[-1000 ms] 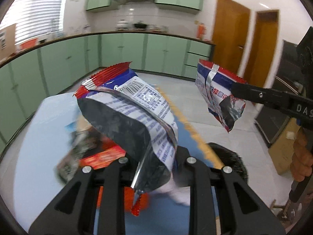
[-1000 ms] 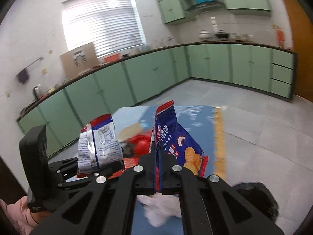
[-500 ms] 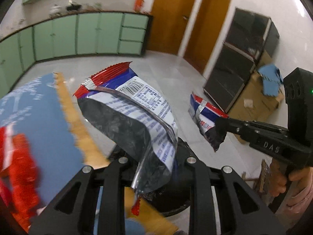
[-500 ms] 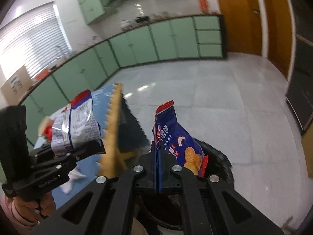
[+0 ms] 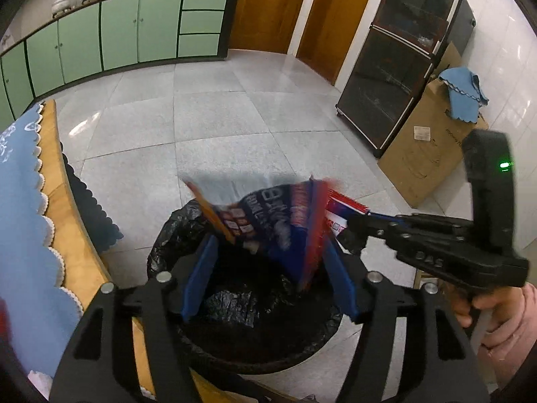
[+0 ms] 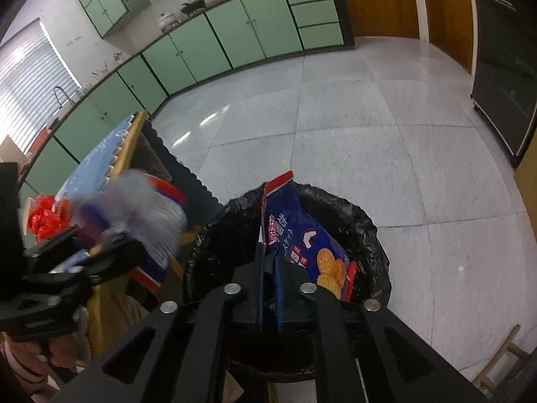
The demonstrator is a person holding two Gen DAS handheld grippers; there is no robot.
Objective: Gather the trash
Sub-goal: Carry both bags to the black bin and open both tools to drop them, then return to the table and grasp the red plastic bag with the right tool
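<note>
- Two views. Left wrist: left gripper (image 5: 268, 275) was opening, jaws wide; a blurred snack wrapper (image 5: 268, 221) hung loose between them above the black-lined trash bin (image 5: 174, 231).
- Right wrist: right gripper (image 6: 270, 288), jaws narrow and starting to open, with a blue biscuit packet (image 6: 302, 235) between them over the bin.

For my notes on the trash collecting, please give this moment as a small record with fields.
bin: black-lined trash bin on the floor beside the table
left tool: over the bin, jaws opening, blurred snack wrapper between them, free of the pads
right tool: over the bin, jaws opening, biscuit wrapper between them
</note>
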